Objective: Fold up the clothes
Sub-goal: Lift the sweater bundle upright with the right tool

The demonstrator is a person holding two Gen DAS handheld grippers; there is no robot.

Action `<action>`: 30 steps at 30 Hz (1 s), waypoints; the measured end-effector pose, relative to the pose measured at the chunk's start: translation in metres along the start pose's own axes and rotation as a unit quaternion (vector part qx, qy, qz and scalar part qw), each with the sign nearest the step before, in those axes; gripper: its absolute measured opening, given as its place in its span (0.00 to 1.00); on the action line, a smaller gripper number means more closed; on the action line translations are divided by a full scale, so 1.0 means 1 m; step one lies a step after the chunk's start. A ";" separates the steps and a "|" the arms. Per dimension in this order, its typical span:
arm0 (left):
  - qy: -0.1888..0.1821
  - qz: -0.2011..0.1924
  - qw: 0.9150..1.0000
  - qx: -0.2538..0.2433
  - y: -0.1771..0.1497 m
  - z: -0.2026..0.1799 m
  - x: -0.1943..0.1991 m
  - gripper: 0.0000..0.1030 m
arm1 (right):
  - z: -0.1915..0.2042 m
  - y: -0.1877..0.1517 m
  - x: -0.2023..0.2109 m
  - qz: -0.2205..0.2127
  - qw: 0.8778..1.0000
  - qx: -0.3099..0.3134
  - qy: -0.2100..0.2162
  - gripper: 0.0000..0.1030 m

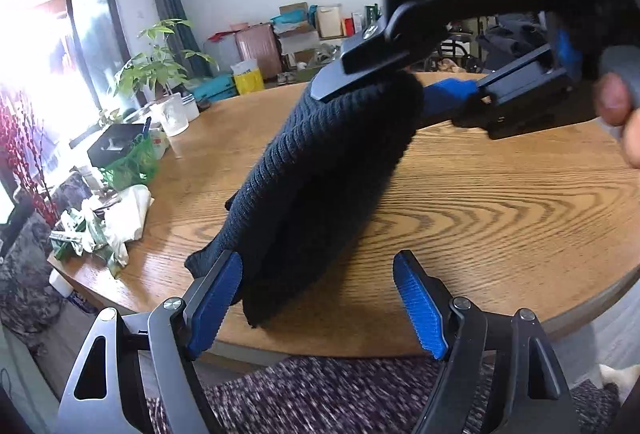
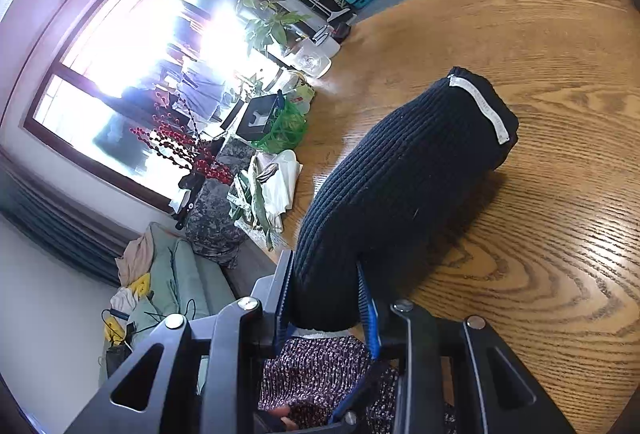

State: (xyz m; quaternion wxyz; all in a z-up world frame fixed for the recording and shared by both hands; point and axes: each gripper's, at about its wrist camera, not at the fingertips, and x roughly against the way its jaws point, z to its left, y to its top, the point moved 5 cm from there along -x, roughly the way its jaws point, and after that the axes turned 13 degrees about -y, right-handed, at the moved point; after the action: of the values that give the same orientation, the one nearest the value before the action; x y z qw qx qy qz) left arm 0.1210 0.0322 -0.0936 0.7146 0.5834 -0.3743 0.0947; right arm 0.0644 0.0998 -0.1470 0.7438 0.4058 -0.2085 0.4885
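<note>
In the left wrist view the left tool (image 1: 318,298) is spread wide, its blue pads gripping nothing; the dark knit garment (image 1: 320,169) hangs as a folded bundle between the two tools, its lower hem just beside the left pad and over the near edge of the wooden desk (image 1: 500,201); the right tool (image 1: 372,73), seen from outside, is clamped on the garment's upper end, with a person's hand (image 1: 620,113) at the frame's right; bare wood lies open to the right of the garment, while a plant (image 1: 160,61), a white cup (image 1: 174,115) and crumpled wrappers (image 1: 100,230) crowd the desk's left edge; in the right wrist view the right tool (image 2: 326,298) is closed on the garment (image 2: 400,189), which extends away from the pads over the desk (image 2: 540,73); a white label (image 2: 480,105) runs across its far end, its print too small to read; the wood beyond and to the right is open.
</note>
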 end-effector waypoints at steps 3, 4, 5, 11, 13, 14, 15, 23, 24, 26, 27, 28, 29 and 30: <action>0.002 0.000 1.000 -0.004 0.005 0.004 -0.003 0.76 | 0.000 0.001 0.000 0.000 1.000 0.000 -0.001 0.31; 0.002 0.000 1.000 -0.005 0.007 0.006 -0.004 0.76 | -0.001 0.002 0.000 0.000 1.000 0.000 -0.001 0.31; 0.003 0.000 1.000 -0.007 0.008 0.007 -0.005 0.76 | -0.001 0.002 0.000 0.000 1.000 0.000 -0.001 0.31; -0.008 0.024 0.999 -0.041 0.017 0.013 -0.013 0.76 | -0.005 0.005 0.002 -0.003 1.000 -0.005 -0.002 0.31; -0.034 0.042 0.997 -0.053 0.019 0.013 -0.018 0.76 | -0.006 0.006 0.003 -0.003 1.000 -0.007 -0.001 0.31; -0.035 0.048 0.996 -0.063 0.021 0.013 -0.019 0.76 | -0.007 0.007 0.003 -0.003 1.000 -0.009 -0.002 0.31; -0.035 0.054 0.995 -0.074 0.023 0.012 -0.020 0.76 | -0.008 0.008 0.004 -0.004 1.000 -0.010 -0.002 0.31; 0.021 0.078 0.975 -0.209 0.028 -0.001 -0.015 0.76 | -0.015 0.017 0.009 -0.009 1.000 -0.023 0.005 0.31; 0.024 0.076 0.973 -0.215 0.027 -0.001 -0.014 0.76 | -0.015 0.017 0.009 -0.010 1.000 -0.023 0.005 0.31; 0.031 0.073 0.971 -0.226 0.026 0.000 -0.013 0.76 | -0.015 0.017 0.009 -0.010 1.000 -0.023 0.006 0.31; 0.031 0.071 0.970 -0.229 0.026 -0.001 -0.011 0.76 | -0.015 0.018 0.009 -0.010 1.000 -0.023 0.007 0.31; 0.031 0.068 0.970 -0.233 0.026 -0.001 -0.009 0.76 | -0.016 0.018 0.009 -0.011 1.000 -0.023 0.007 0.31; 0.034 0.065 0.969 -0.237 0.026 -0.001 -0.007 0.76 | -0.016 0.018 0.009 -0.011 1.000 -0.023 0.007 0.31; 0.036 0.062 0.969 -0.238 0.025 -0.001 -0.004 0.76 | -0.016 0.018 0.009 -0.011 1.000 -0.024 0.007 0.31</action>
State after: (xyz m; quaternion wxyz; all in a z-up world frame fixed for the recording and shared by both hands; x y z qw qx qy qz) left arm 0.1040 0.0419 -0.0775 0.8389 0.3681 -0.3951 0.0677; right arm 0.0503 0.1210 -0.1427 0.7602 0.3865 -0.2101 0.4782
